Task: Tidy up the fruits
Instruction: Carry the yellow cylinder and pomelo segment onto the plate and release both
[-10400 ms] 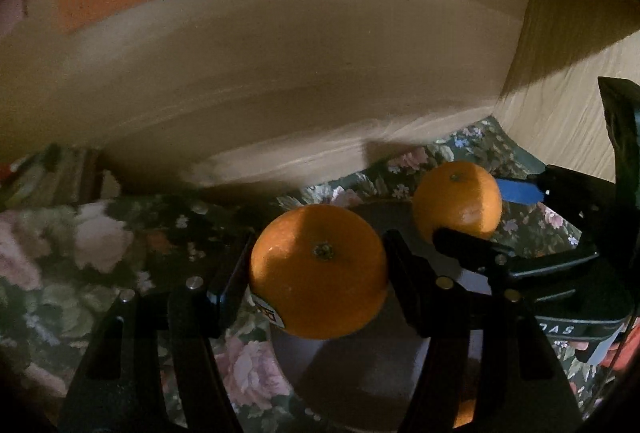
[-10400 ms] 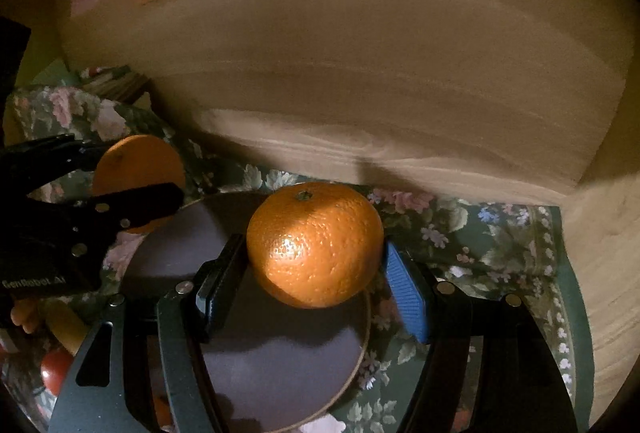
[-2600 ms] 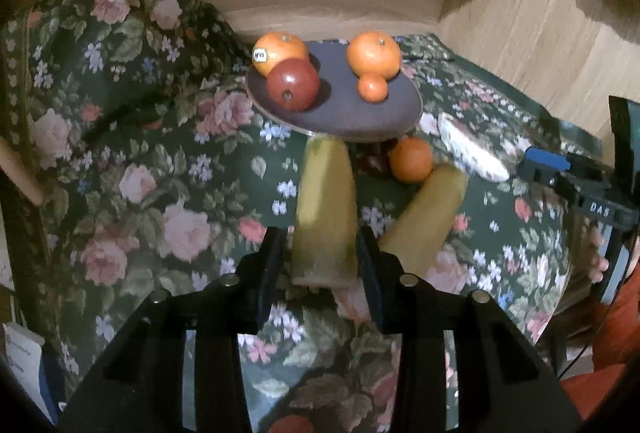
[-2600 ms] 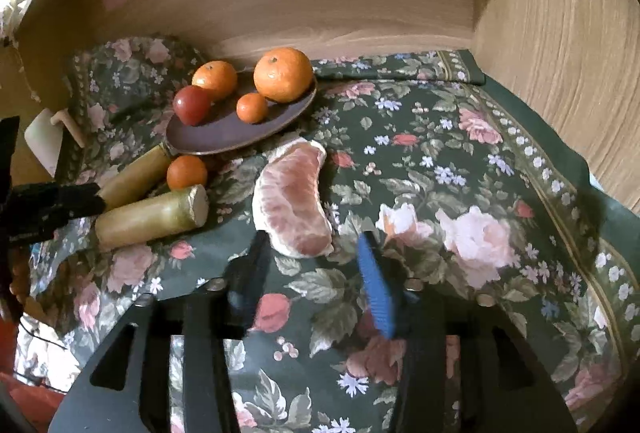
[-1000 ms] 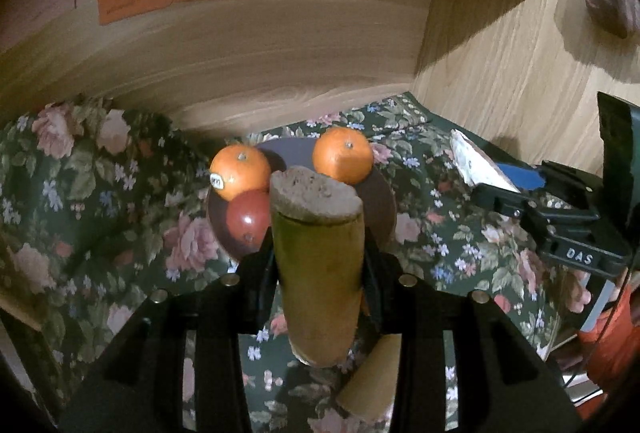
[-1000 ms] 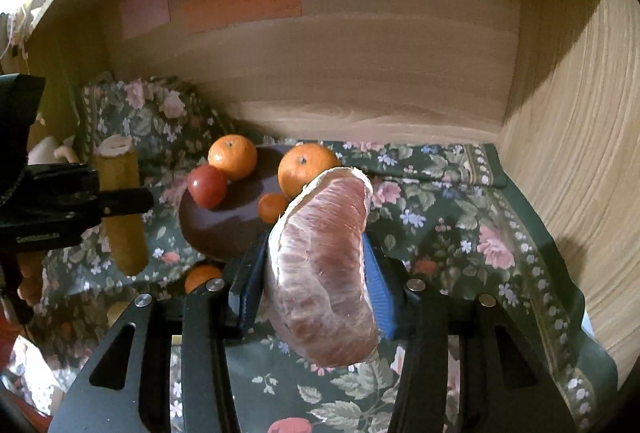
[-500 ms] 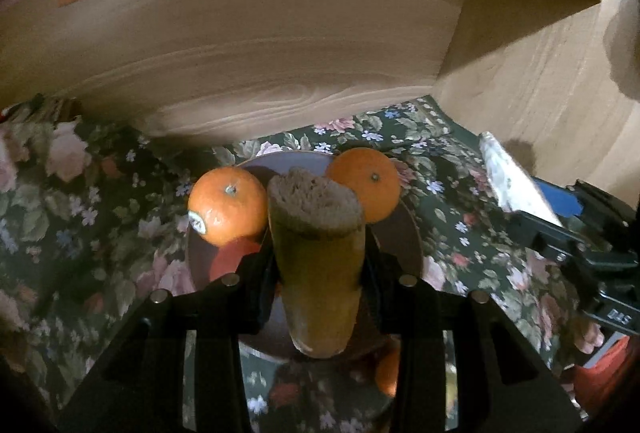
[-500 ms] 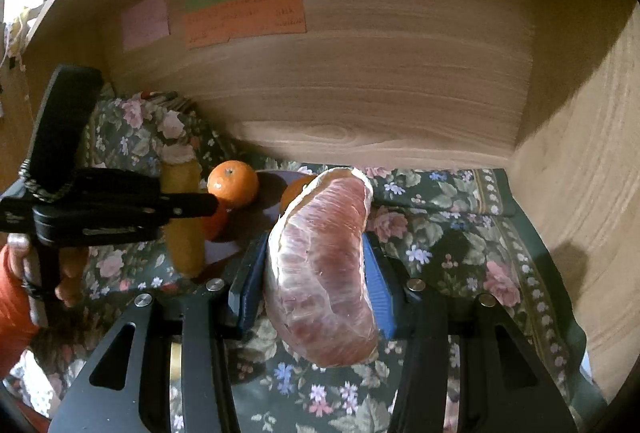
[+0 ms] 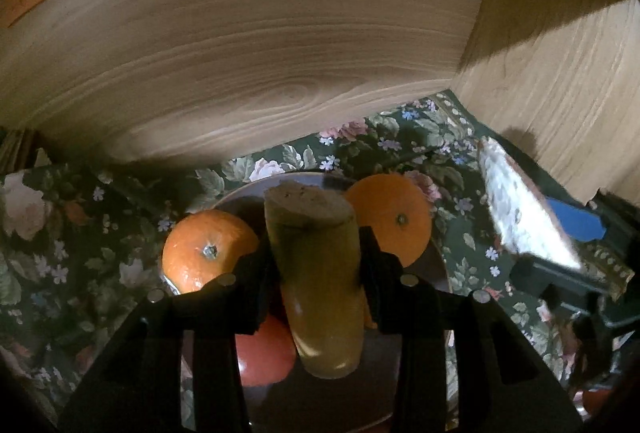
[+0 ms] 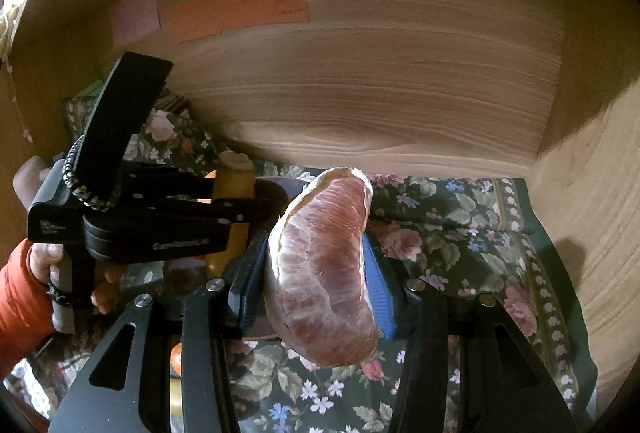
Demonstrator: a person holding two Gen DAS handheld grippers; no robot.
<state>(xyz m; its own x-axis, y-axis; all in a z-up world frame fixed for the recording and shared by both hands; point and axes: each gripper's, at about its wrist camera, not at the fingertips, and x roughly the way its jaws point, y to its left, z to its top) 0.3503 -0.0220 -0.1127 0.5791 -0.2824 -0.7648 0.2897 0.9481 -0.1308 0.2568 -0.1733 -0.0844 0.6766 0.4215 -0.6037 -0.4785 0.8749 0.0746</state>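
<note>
From the left wrist camera: the left gripper point(image 9: 316, 273) is clamping a yellow-green banana piece point(image 9: 318, 293) between narrowly set fingers, its cut end pointing up, while hanging over a dark plate point(image 9: 436, 265) on a floral cloth point(image 9: 80, 233). Two oranges point(image 9: 208, 253) are sitting on the plate either side of the piece, and a red fruit point(image 9: 264, 353) is lying below the jaws. At right, the other tool is carrying a pale wedge edge-on.

From the right wrist camera: the right gripper point(image 10: 316, 285) is gripping a peeled pomelo segment point(image 10: 324, 265) between its blue pads point(image 10: 376, 285), with the fingers drawn in against the flesh. The person's hand point(image 10: 52, 261), in an orange sleeve point(image 10: 18, 305), is steering the left tool over the plate, which is mostly hidden here. Coloured notes point(image 10: 240, 7) are sticking to the wooden back wall point(image 10: 400, 93).

Judging by this, the placing is under way. Doing it well likely means lowering the banana piece into the bare gap between the oranges before releasing, so nothing rolls, and keeping the soft segment lightly squeezed and clear of the left tool until space is opening.
</note>
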